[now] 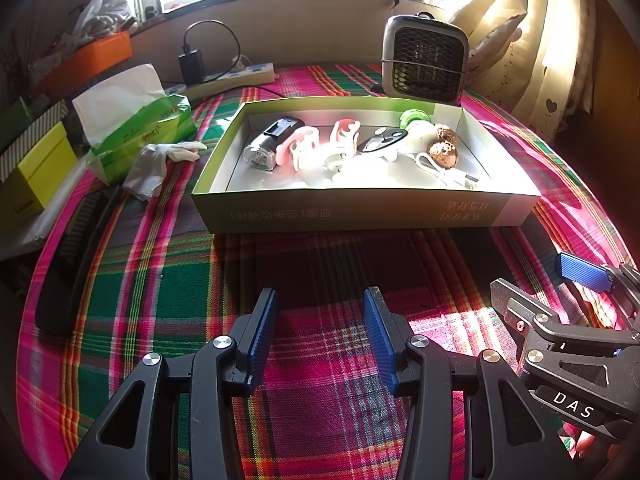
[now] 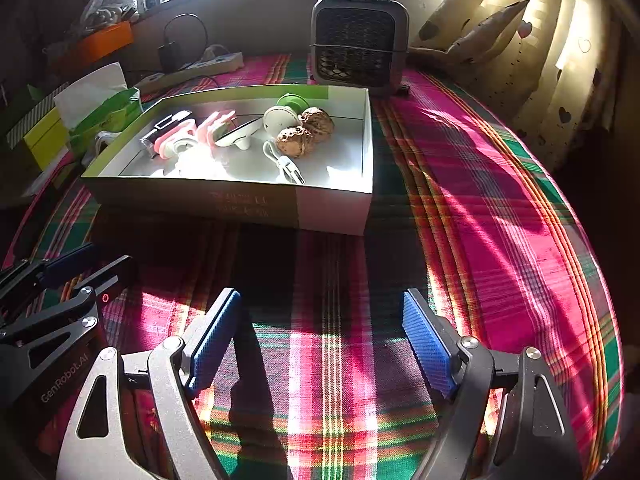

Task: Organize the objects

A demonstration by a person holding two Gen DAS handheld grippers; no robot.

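The left gripper (image 1: 320, 300) hangs low in the frame, jaws parted and empty, over the plaid cloth (image 1: 168, 280). The right gripper (image 2: 322, 304) likewise gapes wide, holding nothing. Above them, mid-frame, the shallow box (image 1: 360, 208) contains a bike light (image 1: 268, 144), pink clips (image 1: 304, 144), two walnuts (image 1: 444, 146) and a white cable (image 1: 444, 170).

Black-framed left gripper (image 1: 320, 316) and right gripper (image 2: 322, 320): blue ribbed pads, silver screws.

Two low side-by-side wrist views — shared box (image 1: 360, 208) ahead.
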